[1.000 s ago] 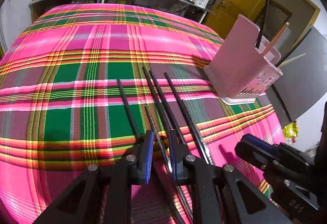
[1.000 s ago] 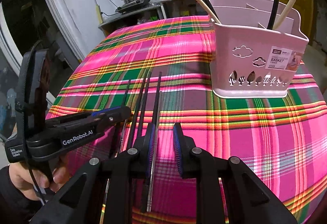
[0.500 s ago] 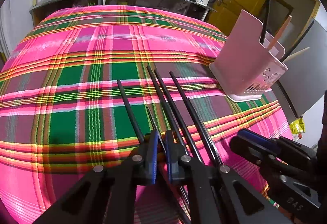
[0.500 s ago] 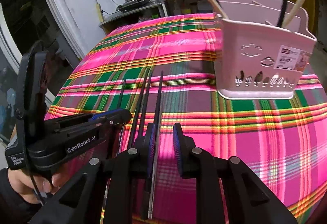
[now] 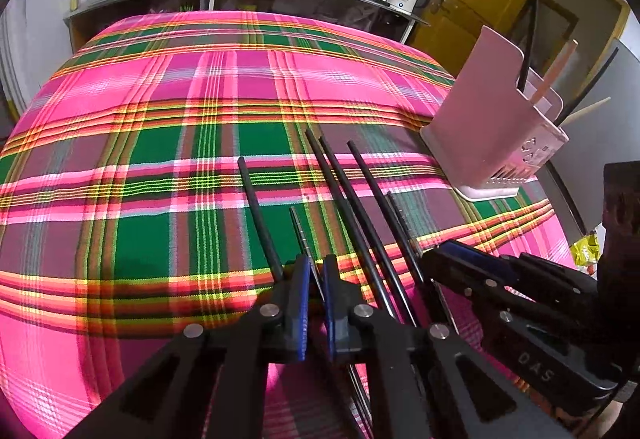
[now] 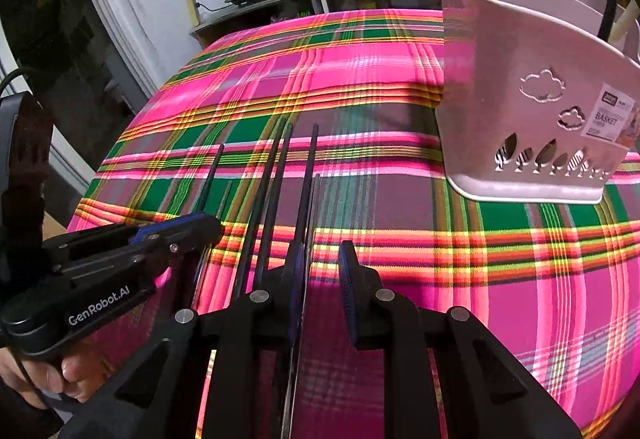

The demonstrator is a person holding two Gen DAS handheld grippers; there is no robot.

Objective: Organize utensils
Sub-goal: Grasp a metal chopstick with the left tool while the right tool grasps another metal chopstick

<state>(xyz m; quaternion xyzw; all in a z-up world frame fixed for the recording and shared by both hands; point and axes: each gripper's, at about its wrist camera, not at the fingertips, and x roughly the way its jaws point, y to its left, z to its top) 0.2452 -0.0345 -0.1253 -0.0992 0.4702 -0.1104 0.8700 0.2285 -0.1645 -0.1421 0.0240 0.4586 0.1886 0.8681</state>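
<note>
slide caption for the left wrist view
Left gripper shut on a thin metal chopstick among black chopsticks on plaid cloth.

Both wrist cams sit just behind their gripper fingers, angled down, close over the plaid table [image 5: 168, 143] – facing the far kitchen wall. Shared: black chopsticks [image 5: 352, 207], pink basket [image 6: 520, 111] – left cam sees it far right, right cam up close.

Your left gripper [image 5: 316, 271] low over plaid tablecloth [image 5: 160, 167], jaws closed to narrow slit on thin metal chopstick [image 5: 301, 229]; contact itself looks likely, hard to confirm. Black chopsticks [image 5: 352, 207] lie side by side on cloth, one left of your fingers, others right. Your right gripper [image 5: 452, 259] at lower right, beside them. Pink utensil holder [image 5: 480, 127] stands upright at cloth's right edge, chopsticks inside.
</note>
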